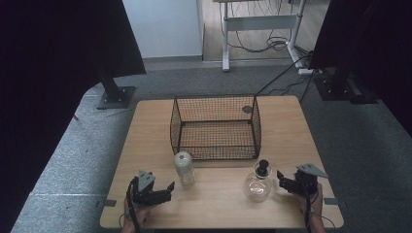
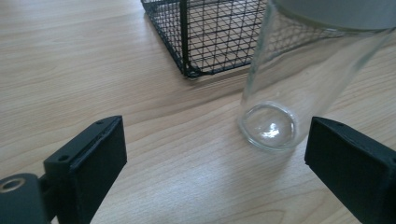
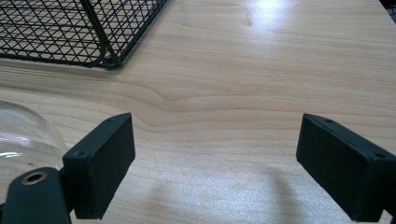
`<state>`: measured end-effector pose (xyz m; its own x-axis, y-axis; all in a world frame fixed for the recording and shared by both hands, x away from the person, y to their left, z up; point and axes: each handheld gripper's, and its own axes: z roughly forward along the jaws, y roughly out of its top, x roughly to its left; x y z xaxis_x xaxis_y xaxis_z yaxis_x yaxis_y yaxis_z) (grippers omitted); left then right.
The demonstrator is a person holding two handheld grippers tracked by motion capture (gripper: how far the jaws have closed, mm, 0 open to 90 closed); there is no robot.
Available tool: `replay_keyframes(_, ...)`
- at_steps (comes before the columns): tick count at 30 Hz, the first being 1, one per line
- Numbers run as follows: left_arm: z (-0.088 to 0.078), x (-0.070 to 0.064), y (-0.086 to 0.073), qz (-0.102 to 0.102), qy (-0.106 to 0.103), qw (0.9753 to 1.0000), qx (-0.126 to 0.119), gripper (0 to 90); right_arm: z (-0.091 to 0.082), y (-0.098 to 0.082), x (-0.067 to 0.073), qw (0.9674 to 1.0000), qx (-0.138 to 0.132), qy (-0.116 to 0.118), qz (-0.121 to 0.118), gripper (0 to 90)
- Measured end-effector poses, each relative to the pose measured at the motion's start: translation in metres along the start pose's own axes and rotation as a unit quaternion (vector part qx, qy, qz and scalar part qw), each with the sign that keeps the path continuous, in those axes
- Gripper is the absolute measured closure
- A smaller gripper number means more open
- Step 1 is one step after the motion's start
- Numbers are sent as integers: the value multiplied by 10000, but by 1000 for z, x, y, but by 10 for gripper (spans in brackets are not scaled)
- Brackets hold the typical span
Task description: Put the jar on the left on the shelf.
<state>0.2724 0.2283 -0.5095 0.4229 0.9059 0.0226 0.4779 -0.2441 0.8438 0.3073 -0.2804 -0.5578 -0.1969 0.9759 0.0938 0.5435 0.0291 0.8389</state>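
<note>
Both tongs, the left tongs [image 1: 171,187] beside the capped glass bottle [image 1: 184,168] and the right tongs [image 1: 279,177] beside the round flask [image 1: 257,186], gaped empty on the bench [image 1: 150,141] before the wire basket [image 1: 215,127], and a careless sideways nudge could probably have toppled the tall bottle.

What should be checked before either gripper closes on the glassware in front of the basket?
1. Left gripper open: ok.
2. Right gripper open: ok.
3. Clear capped bottle upright, apart from the wire basket: ok.
4. Bottle between the left jaws: not ok, it stands ahead of them, toward one side.
5. Round glass flask with black stopper upright: ok.
6. Flask between the right jaws: not ok, it lies off to one side.
</note>
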Motion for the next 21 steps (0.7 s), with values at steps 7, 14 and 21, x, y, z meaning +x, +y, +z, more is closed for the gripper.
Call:
replay_keyframes(7,-2,-5,3,63,-63,10000,-31,53,0,0,0,10000,9,-8,-20,113)
replay_keyframes(14,-4,-10,5,73,-169,9998,-81,53,0,0,1,10000,20,-13,-34,113)
replay_keyframes(21,-4,-14,7,103,-223,9997,-97,53,0,0,1,10000,29,-13,-39,113)
